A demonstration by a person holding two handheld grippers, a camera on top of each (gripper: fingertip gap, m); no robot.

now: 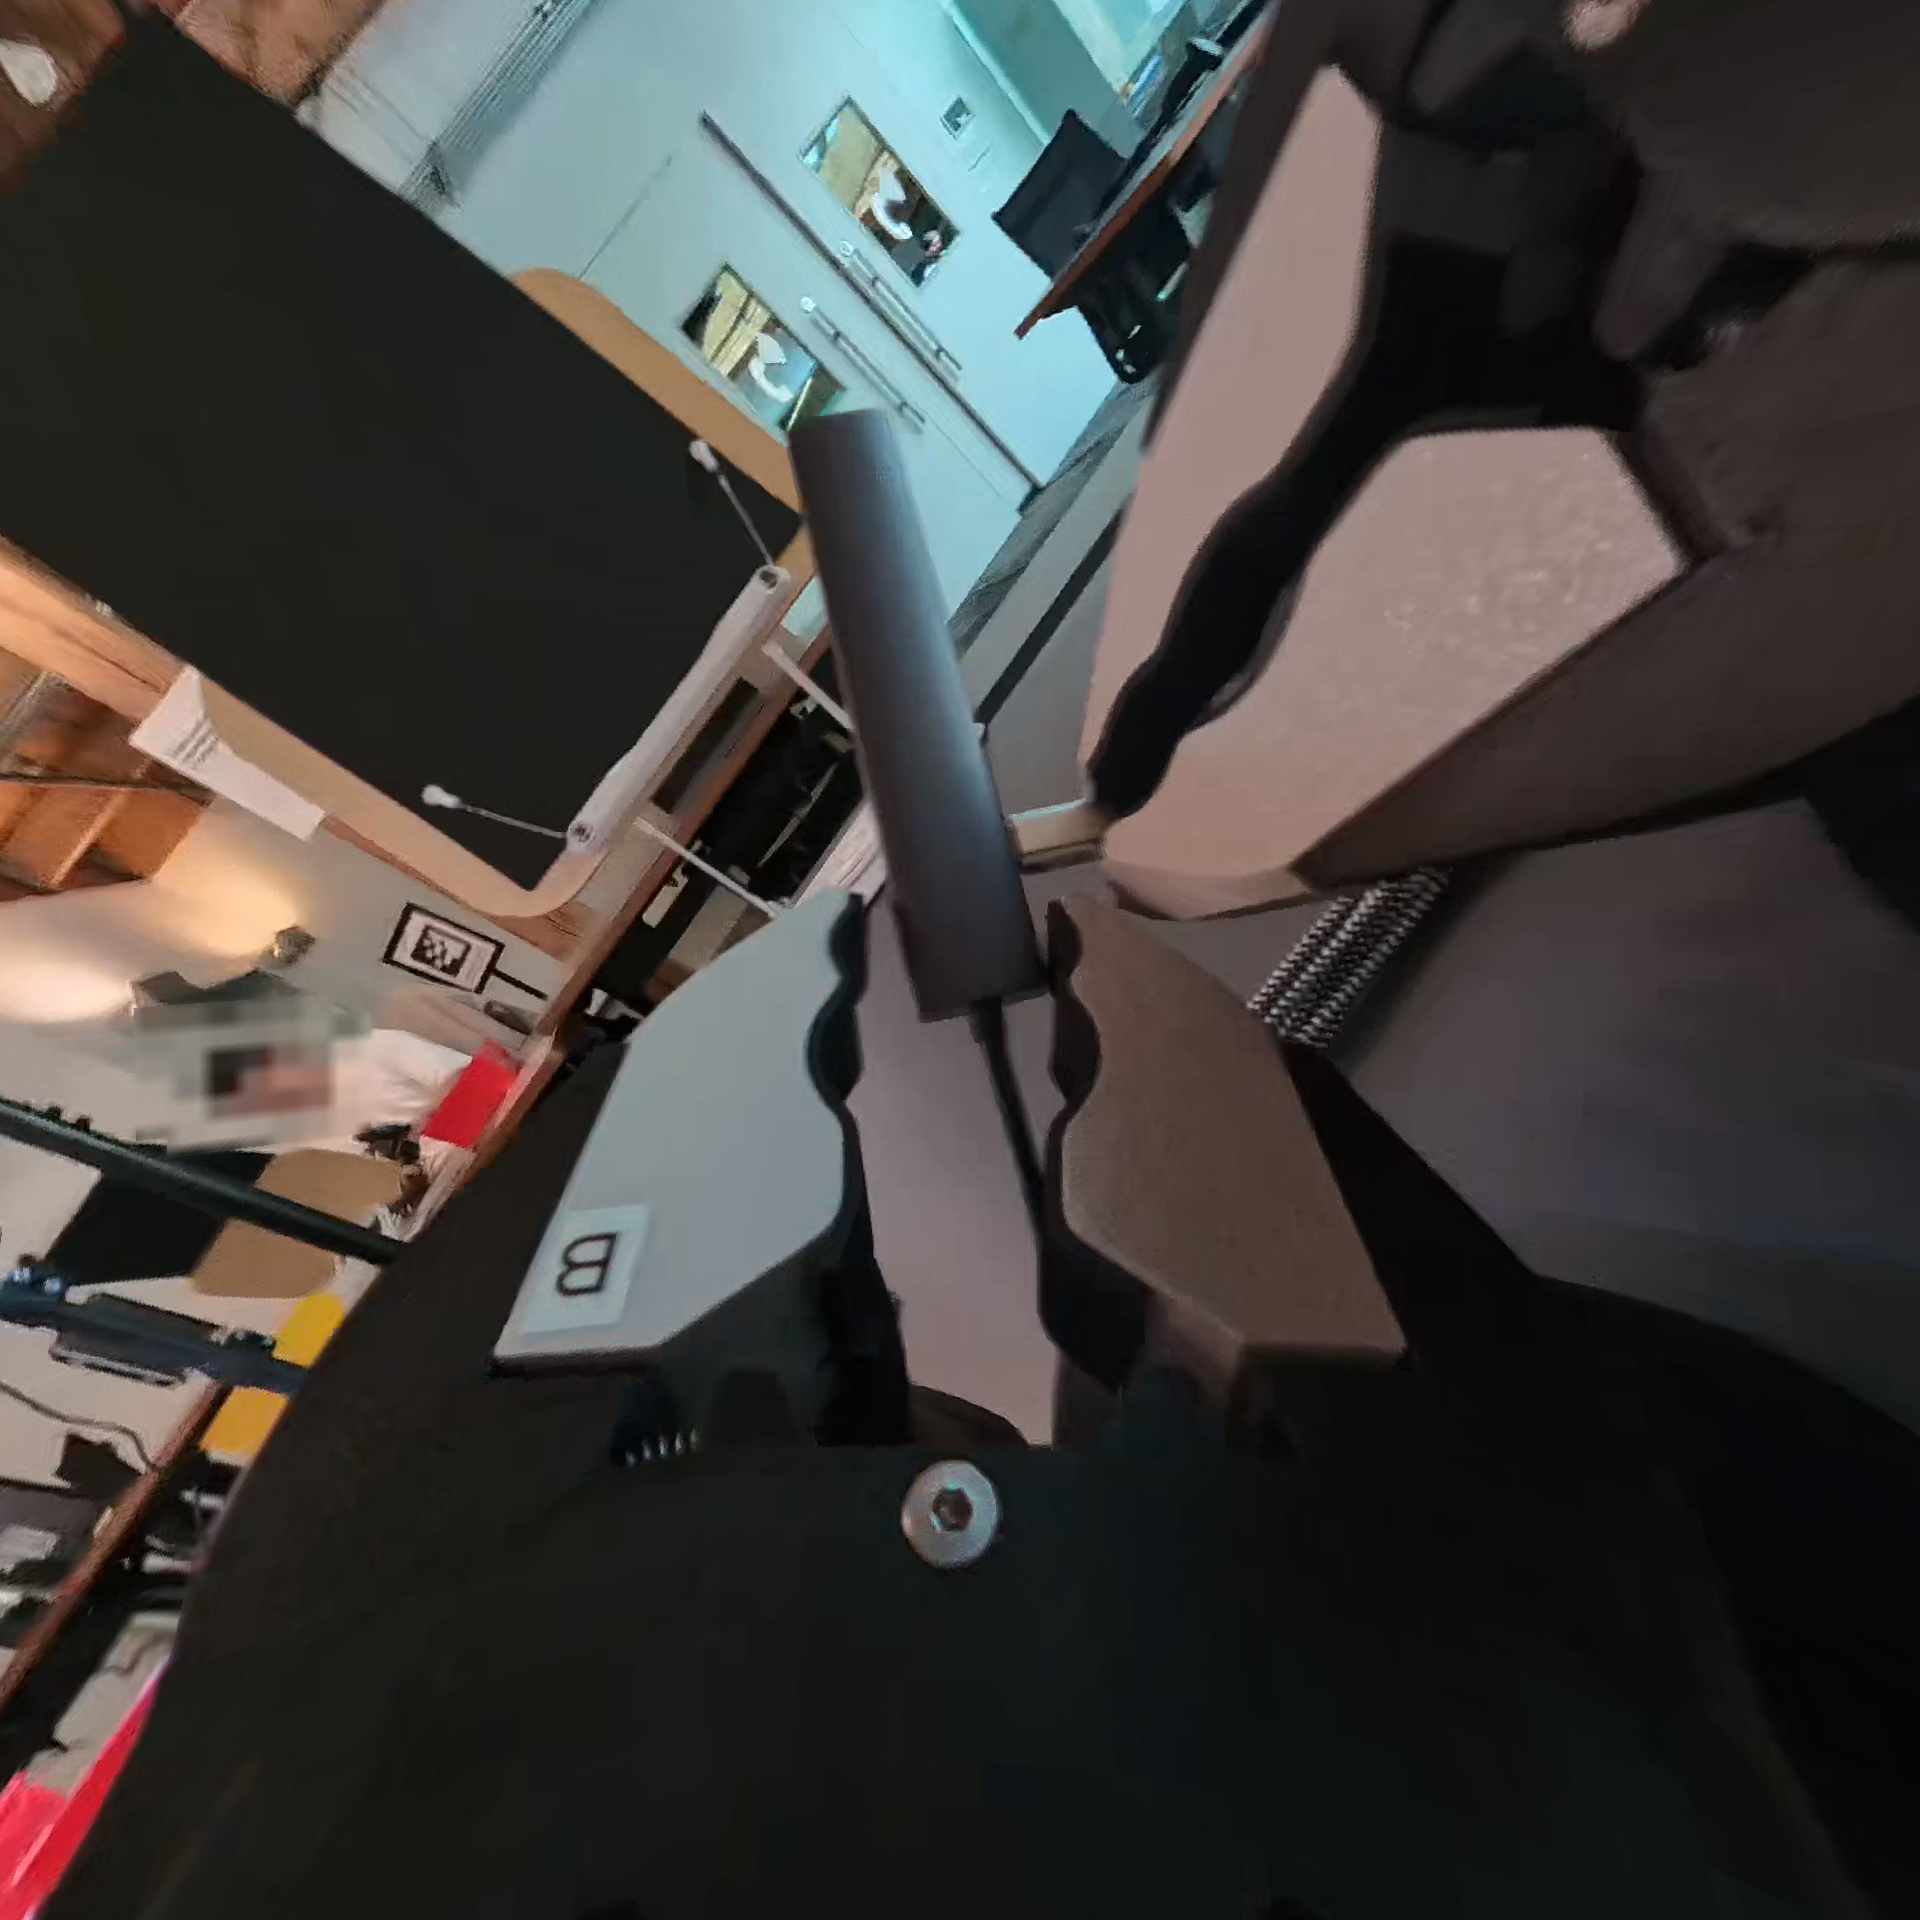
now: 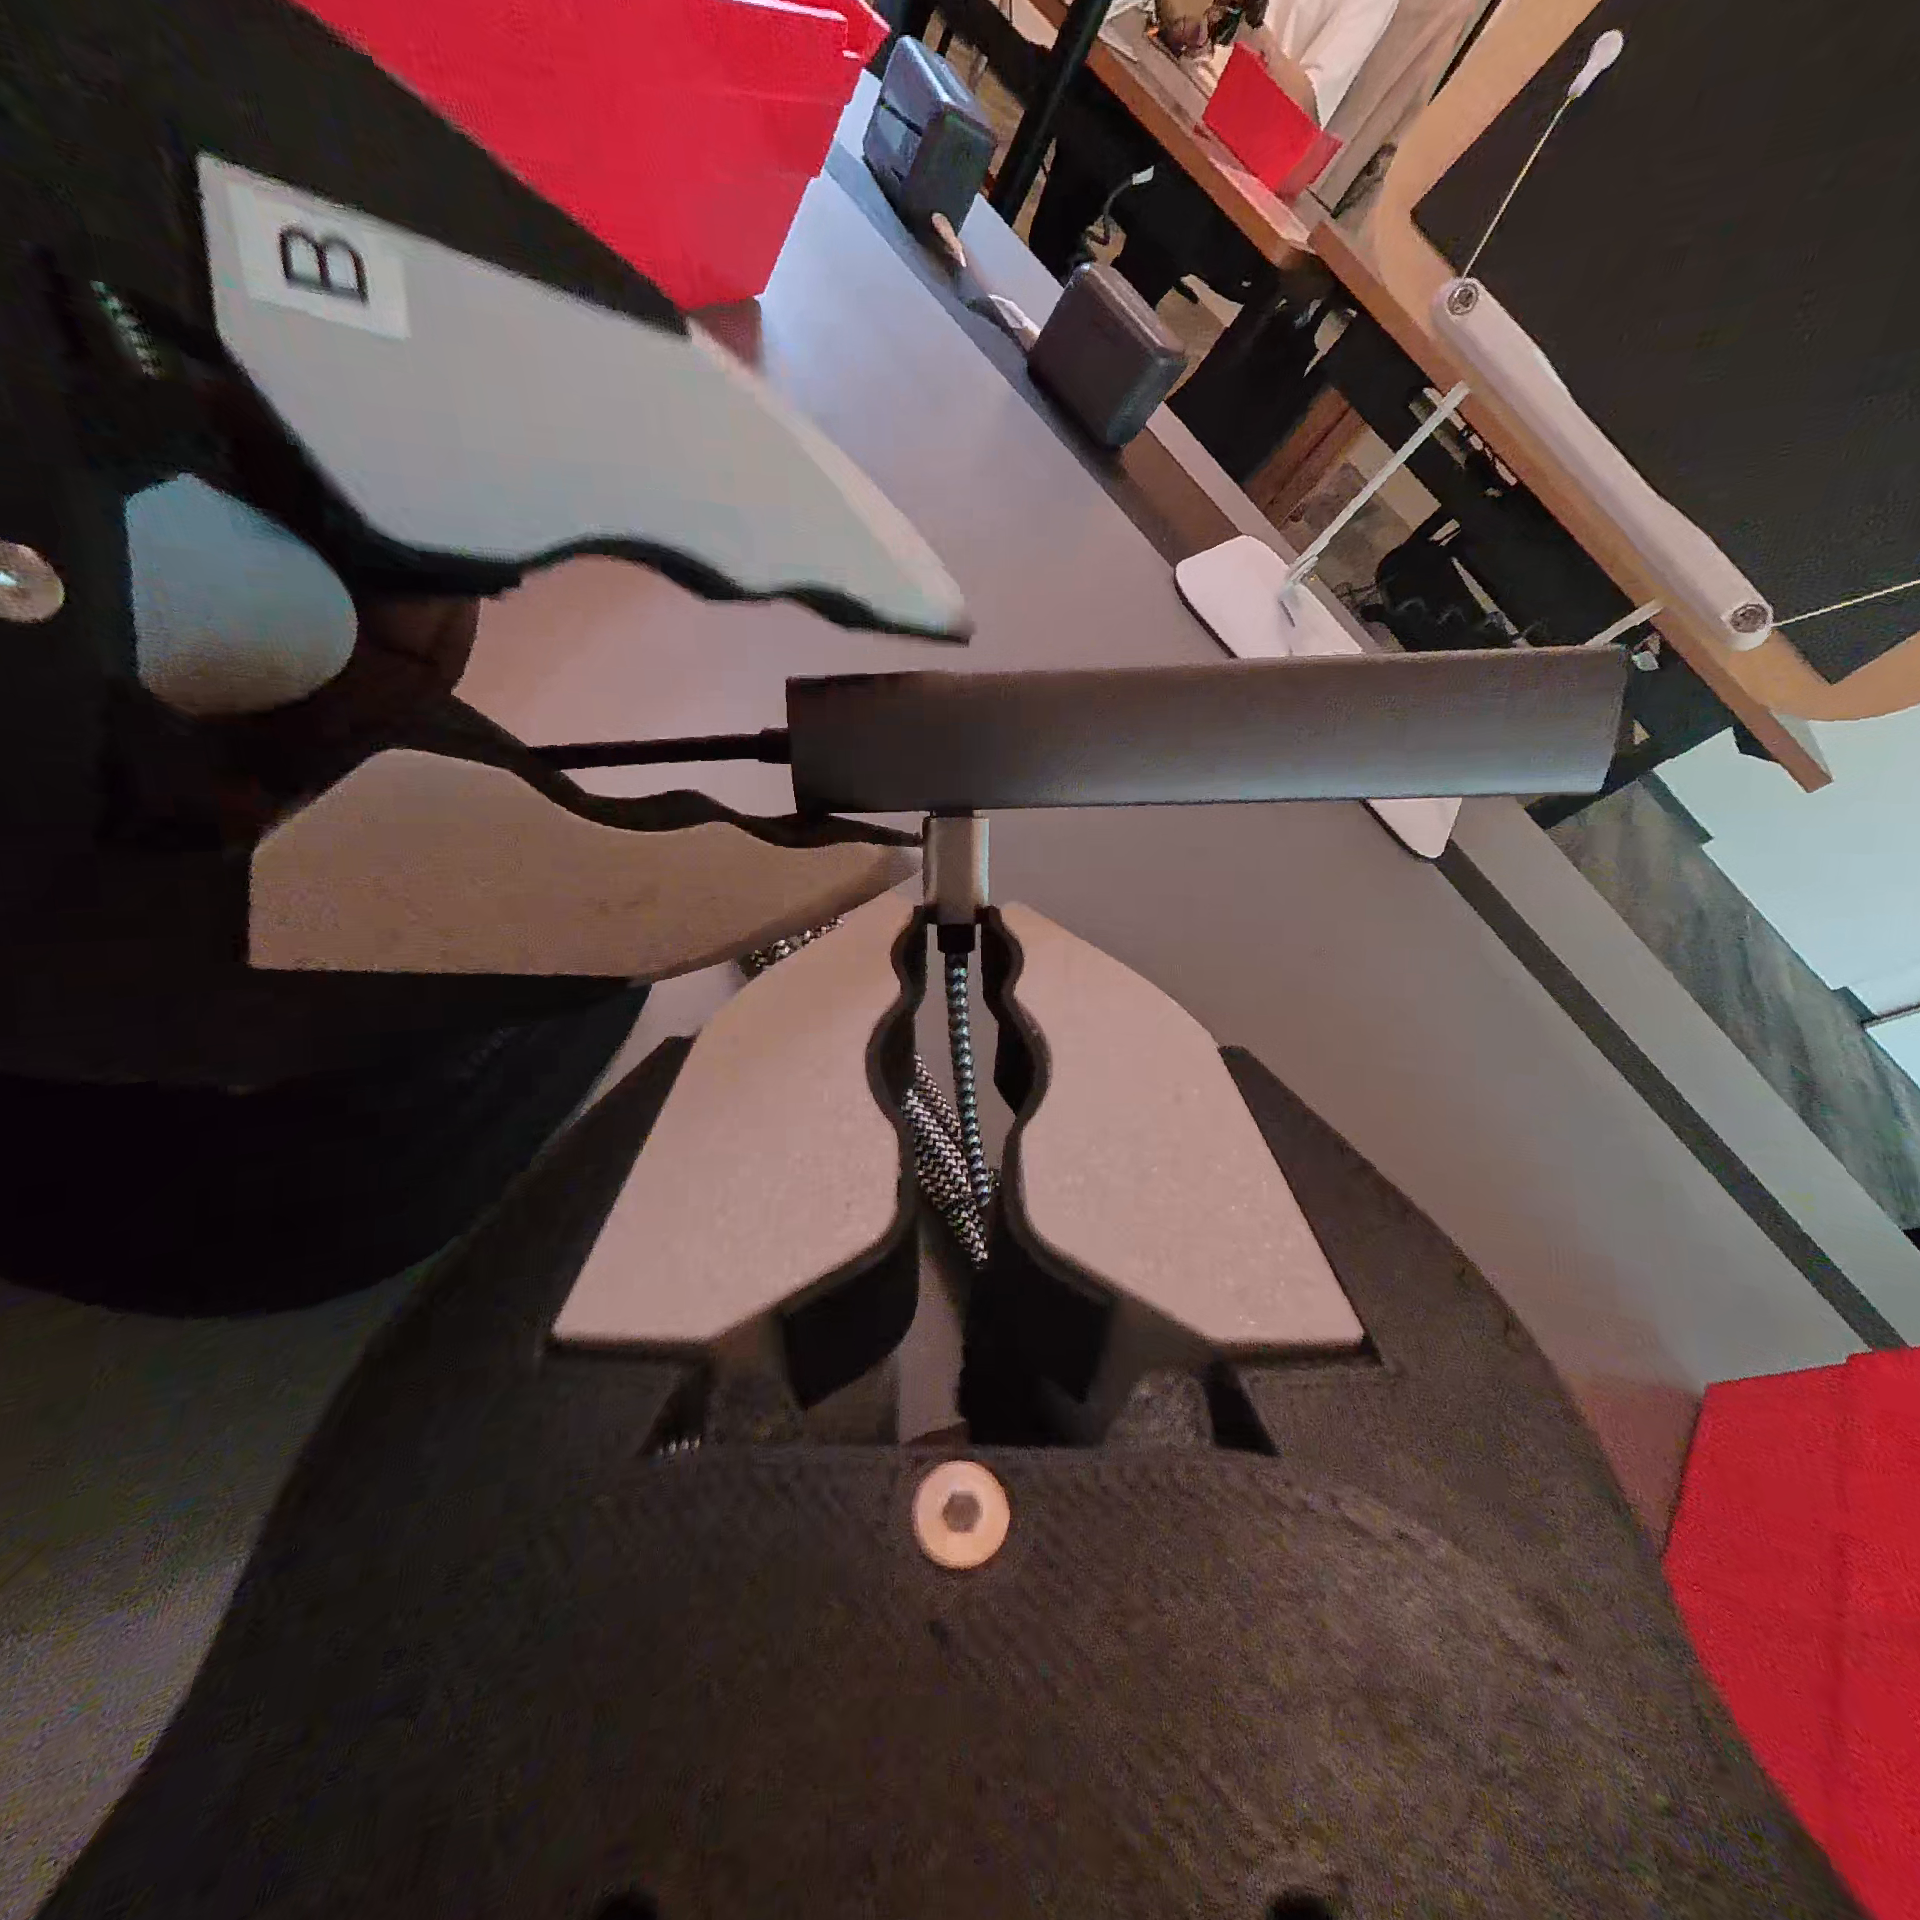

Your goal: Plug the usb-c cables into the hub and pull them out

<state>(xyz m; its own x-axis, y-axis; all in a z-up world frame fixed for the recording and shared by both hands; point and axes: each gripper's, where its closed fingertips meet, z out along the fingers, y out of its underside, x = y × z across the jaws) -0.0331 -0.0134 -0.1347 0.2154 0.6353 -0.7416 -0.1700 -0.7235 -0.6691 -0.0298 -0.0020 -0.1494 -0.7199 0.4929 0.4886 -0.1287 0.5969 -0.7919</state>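
**One plug at the hub's side, both grippers clamped**

Nearest in the right wrist view, the right gripper (image 2: 958, 920) is closed on the silver plug (image 2: 954, 868) of a braided usb-c cable (image 2: 961, 1101), which trails back between its fingers; the plug's tip meets the long side of the dark hub (image 2: 1205, 732), held up clear of the grey table (image 2: 1039, 488); the left gripper (image 1: 951, 971) pinches the hub's near end, where the hub's own thin black lead (image 2: 665, 750) comes out.

By my reading, this cable is either just seated or about to come free; which of the two the pictures cannot settle, nor how deep the plug sits, since the port itself is hidden; any other cables or ports are out of sight.

Farther off, two small dark boxes (image 2: 1107, 358) and red containers (image 2: 665, 114) stand on the table; beyond them, a wooden desk (image 2: 1351, 270) and blurred room detail are hard to make out.
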